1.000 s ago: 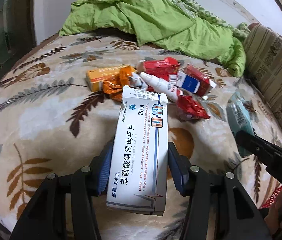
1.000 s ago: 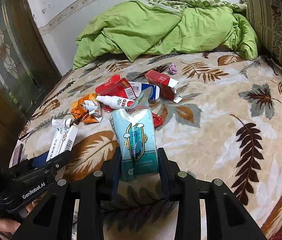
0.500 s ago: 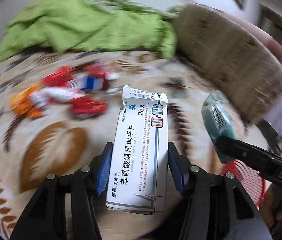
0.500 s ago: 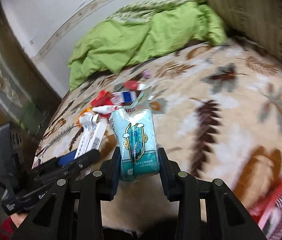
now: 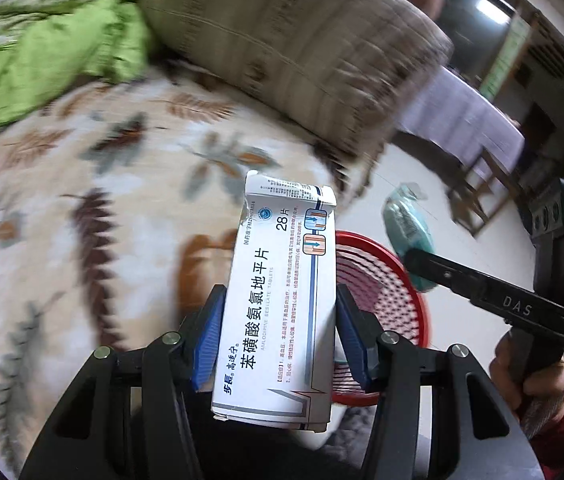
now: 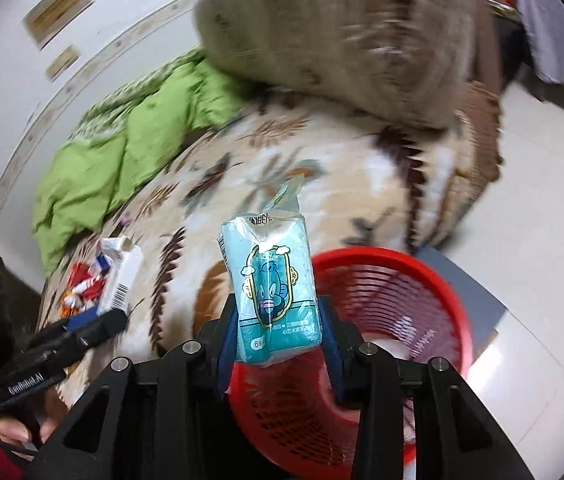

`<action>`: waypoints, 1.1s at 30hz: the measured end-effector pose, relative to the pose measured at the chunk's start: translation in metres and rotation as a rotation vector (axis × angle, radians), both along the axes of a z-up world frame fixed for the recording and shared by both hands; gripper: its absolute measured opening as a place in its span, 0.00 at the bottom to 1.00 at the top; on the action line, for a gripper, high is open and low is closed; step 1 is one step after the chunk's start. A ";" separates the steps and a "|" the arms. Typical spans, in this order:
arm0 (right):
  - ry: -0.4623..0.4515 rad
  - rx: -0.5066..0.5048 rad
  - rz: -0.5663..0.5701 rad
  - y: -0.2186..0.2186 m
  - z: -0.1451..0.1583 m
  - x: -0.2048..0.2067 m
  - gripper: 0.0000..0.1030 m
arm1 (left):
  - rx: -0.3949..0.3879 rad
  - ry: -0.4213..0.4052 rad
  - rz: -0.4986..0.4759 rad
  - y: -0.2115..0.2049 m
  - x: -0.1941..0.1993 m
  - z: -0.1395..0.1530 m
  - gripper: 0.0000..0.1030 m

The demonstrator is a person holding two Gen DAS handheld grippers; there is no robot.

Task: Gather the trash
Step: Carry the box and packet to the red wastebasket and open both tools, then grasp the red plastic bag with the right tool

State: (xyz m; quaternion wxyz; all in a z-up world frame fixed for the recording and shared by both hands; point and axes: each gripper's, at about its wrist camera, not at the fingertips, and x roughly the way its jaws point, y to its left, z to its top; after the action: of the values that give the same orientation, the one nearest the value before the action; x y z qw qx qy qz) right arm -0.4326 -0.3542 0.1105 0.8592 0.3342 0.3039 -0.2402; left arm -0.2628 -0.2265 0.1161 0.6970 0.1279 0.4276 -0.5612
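My left gripper (image 5: 278,336) is shut on a white medicine box (image 5: 282,300) with blue print, held at the bed's edge beside a red mesh bin (image 5: 381,292). My right gripper (image 6: 278,344) is shut on a teal tissue pack (image 6: 272,284), held over the near rim of the red bin (image 6: 393,332) on the floor. The tissue pack (image 5: 407,228) and the right gripper's finger (image 5: 481,288) also show in the left wrist view. The medicine box (image 6: 124,276) shows at left in the right wrist view. Red and orange wrappers (image 6: 82,284) lie on the bed.
The bed has a leaf-patterned blanket (image 5: 82,208), a green quilt (image 6: 122,148) at the back and a brown striped pillow (image 5: 293,48) at its end. The bin stands on a pale tiled floor (image 6: 541,184). A table with a white cloth (image 5: 461,116) stands beyond.
Both grippers have swung right from over the trash pile on the bed to the bed's edge, keeping their loads. The red bin has come into view under them.
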 end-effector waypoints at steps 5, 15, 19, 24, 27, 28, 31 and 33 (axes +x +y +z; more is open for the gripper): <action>0.002 0.014 -0.052 -0.011 -0.005 -0.017 0.50 | 0.051 0.019 -0.070 -0.032 -0.024 -0.010 0.57; -0.046 -0.003 -0.053 -0.019 0.010 -0.013 0.57 | 0.002 0.012 0.033 0.002 0.001 0.007 0.64; -0.071 0.004 0.022 -0.008 0.012 0.012 0.57 | 0.005 -0.028 0.139 0.034 0.024 0.009 0.66; -0.060 0.009 0.187 0.025 0.007 0.065 0.57 | 0.002 -0.022 0.284 0.086 0.063 0.007 0.66; -0.041 0.004 0.282 0.047 0.001 0.097 0.57 | 0.008 -0.024 0.386 0.121 0.087 0.003 0.66; -0.037 0.006 0.321 0.056 0.000 0.111 0.57 | 0.011 -0.021 0.429 0.134 0.097 0.000 0.66; -0.024 -0.001 0.396 0.076 -0.004 0.139 0.57 | 0.021 -0.005 0.535 0.166 0.123 -0.007 0.66; -0.009 -0.007 0.446 0.092 -0.004 0.164 0.57 | 0.014 0.012 0.611 0.191 0.141 -0.013 0.66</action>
State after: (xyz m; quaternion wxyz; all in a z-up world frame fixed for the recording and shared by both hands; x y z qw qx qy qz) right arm -0.2690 -0.2623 0.1068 0.8936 0.2569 0.3655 -0.0438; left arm -0.1219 -0.0358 0.1035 0.8302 -0.0054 0.4541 -0.3233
